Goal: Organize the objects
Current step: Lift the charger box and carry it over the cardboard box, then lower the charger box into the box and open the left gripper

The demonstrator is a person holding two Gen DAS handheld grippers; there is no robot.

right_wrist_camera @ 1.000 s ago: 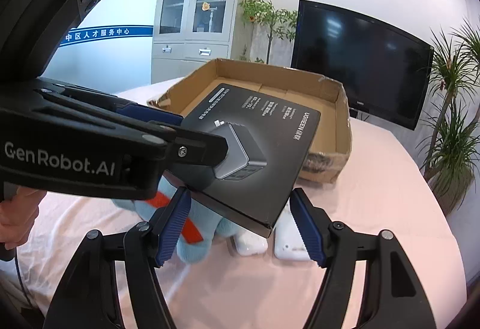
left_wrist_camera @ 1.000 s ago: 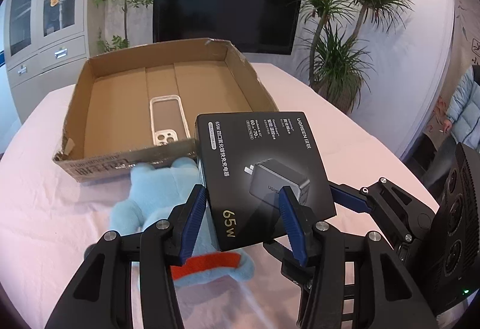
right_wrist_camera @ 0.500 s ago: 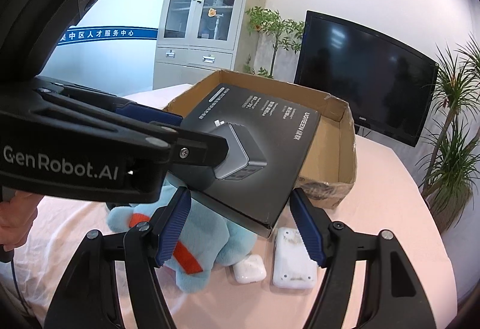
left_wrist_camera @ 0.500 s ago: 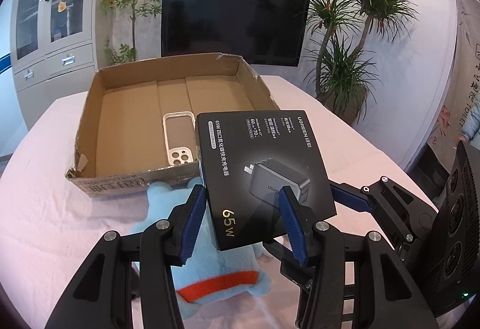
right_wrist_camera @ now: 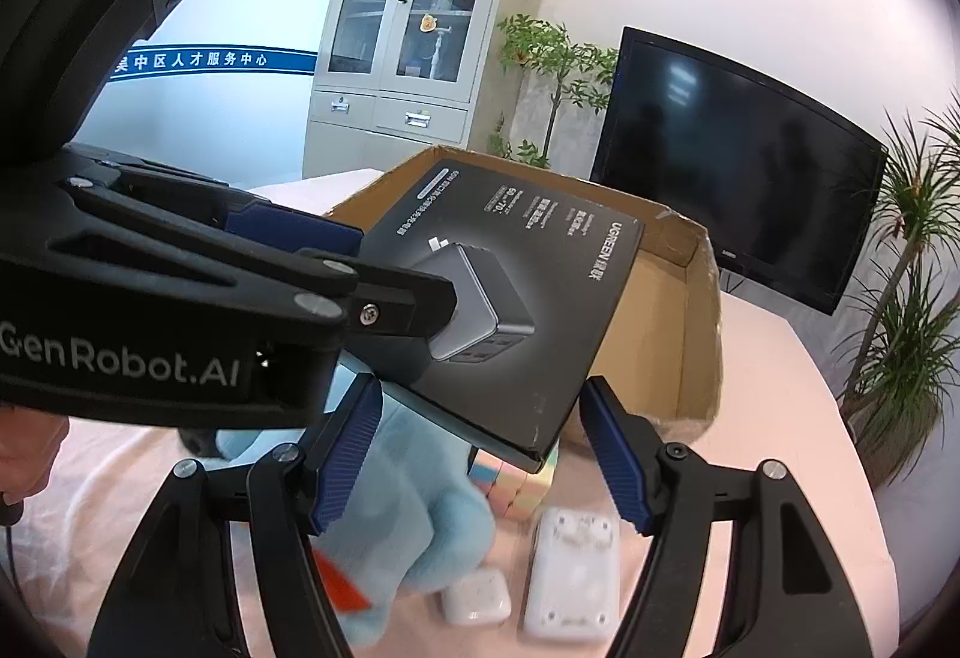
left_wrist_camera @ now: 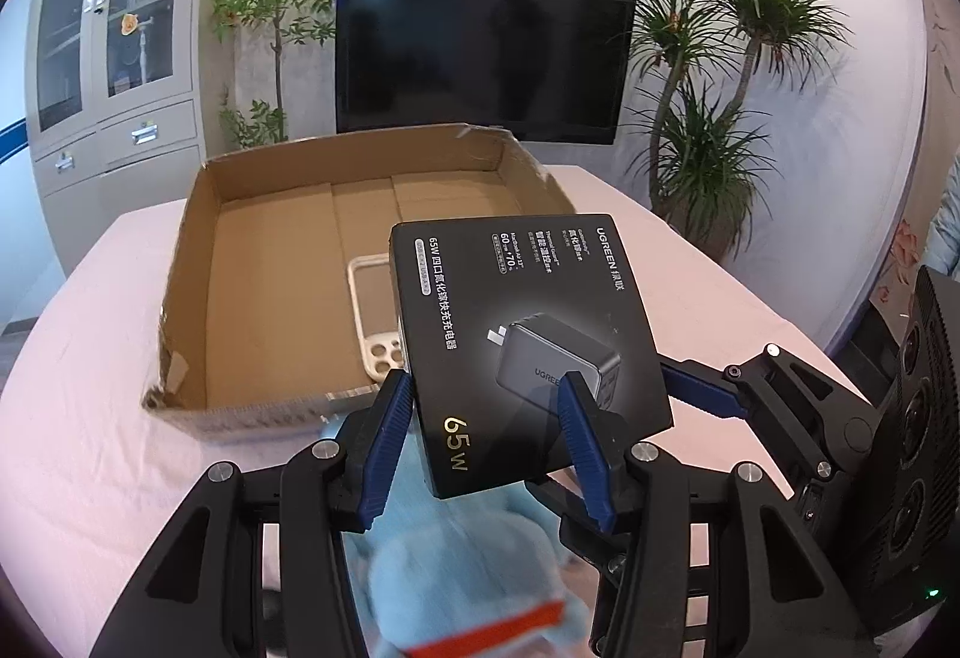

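Left wrist view first: the left hand-held gripper (left_wrist_camera: 486,439) is clamped partway closed on a black charger box (left_wrist_camera: 528,340), blue pads pinching its near edge, so the box hangs in the air, tilted, over the near wall of the cardboard tray (left_wrist_camera: 198,262). The box blocks a good chunk of the tray floor; poking out from behind its left edge is a beige phone case (left_wrist_camera: 375,316), lying flat inside the tray near the front wall. Right under the jaws is a blurry blue plush toy (left_wrist_camera: 456,568) with an orange-red band, sitting on the pink-clothed desk (left_wrist_camera: 78,418) just in front of the tray. The right hand-held gripper (left_wrist_camera: 702,397) pokes in from the right, one blue finger running under the box's right corner. Behind the desk: a dark TV (left_wrist_camera: 480,57), palm-like plants (left_wrist_camera: 714,117) and a grey cabinet (left_wrist_camera: 114,57).

Writing on the box: "UGREEN", "65W", plus Chinese text along one side.

Right wrist view: the right hand-held gripper (right_wrist_camera: 480,442) is fairly wide, and the box's (right_wrist_camera: 528,322) near corner dips between its fingers. Can't tell if the pads actually press on it. The left hand-held gripper's body fills the left side, marked "GenRobot.AI". Below the box there's the plush (right_wrist_camera: 408,526), a pastel cube (right_wrist_camera: 510,484) tucked by the tray's outer wall, a small white case (right_wrist_camera: 477,595) and a white charger (right_wrist_camera: 573,574) towards the desk's near edge. A blue wall stripe (right_wrist_camera: 210,60) carries white Chinese characters.
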